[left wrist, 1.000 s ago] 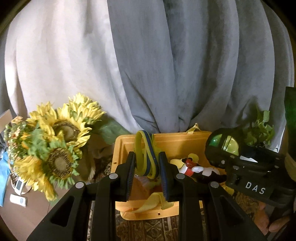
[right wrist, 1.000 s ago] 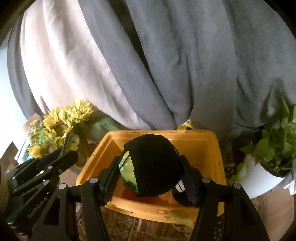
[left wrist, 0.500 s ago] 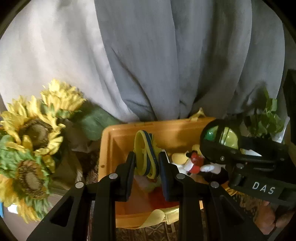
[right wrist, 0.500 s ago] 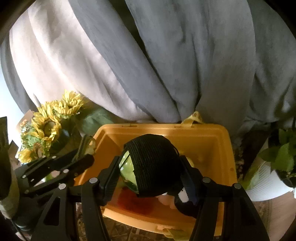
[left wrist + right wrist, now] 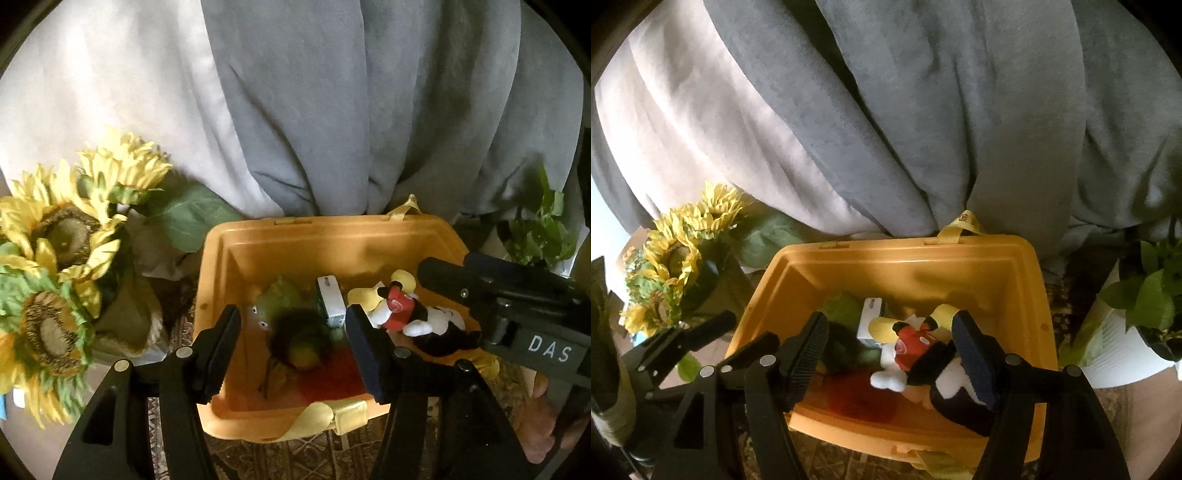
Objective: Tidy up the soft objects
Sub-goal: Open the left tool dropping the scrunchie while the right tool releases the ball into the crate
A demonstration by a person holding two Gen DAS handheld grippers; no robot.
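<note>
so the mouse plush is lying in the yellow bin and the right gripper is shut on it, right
Not quite. The mouse plush does lie in the yellow bin, but the right gripper is not shut on it: its jaws are opening, with nothing between them, as the right wrist view shows.

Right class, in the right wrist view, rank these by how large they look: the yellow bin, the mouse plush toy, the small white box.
1. Yellow bin, clearly largest.
2. Mouse plush toy, lying inside the bin.
3. Small white box, smallest, though partly hidden behind the plush, so its full size is unsure.
</note>
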